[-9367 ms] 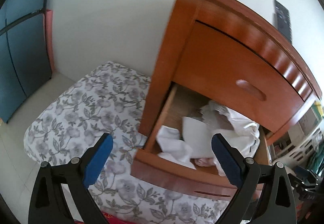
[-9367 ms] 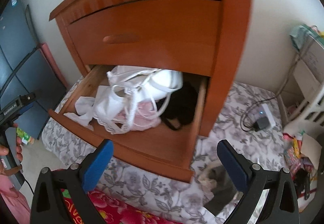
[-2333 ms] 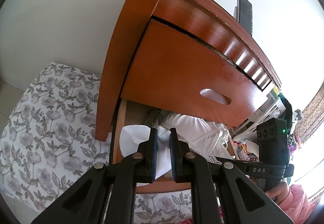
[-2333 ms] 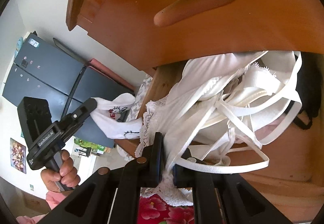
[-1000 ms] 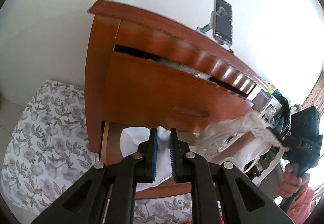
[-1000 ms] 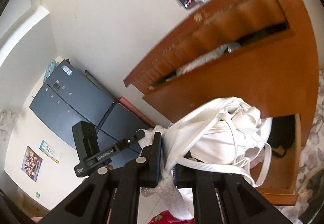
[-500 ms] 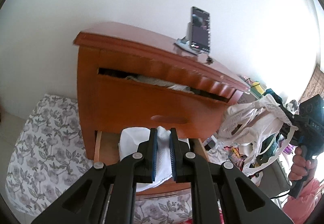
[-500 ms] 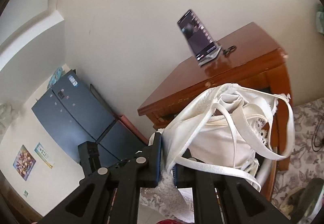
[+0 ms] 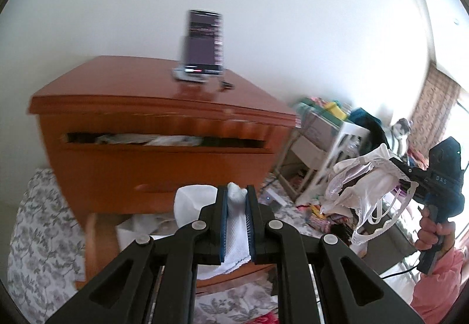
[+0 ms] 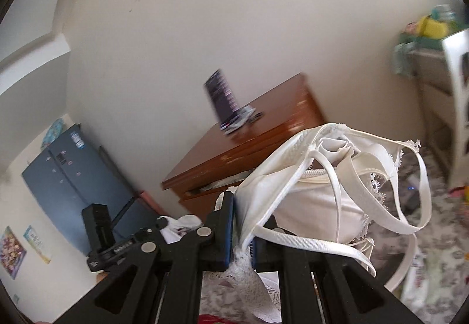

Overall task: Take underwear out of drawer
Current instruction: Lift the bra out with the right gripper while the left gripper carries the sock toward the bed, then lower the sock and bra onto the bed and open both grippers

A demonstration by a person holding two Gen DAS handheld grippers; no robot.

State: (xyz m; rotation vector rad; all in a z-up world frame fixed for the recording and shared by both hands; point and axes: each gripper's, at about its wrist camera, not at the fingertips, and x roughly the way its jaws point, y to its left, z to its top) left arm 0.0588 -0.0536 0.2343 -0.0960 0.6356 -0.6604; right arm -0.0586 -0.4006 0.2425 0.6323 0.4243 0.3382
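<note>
Below the left gripper (image 9: pixel 236 200), its white cloth (image 9: pixel 234 236) perhaps hides the drawer (image 9: pixel 96 236).

Bright daylight, motion blur, fisheye-warped edges

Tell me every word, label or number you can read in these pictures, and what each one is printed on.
"DAS": white letters on the right gripper, seen from the left wrist camera; possibly the end of a longer word.
White lettering on the left gripper, seen from the right wrist camera: too blurred to read.
Phone screen text: blurred, unreadable.
Stickers on the blue cabinet: too small to read.
</note>
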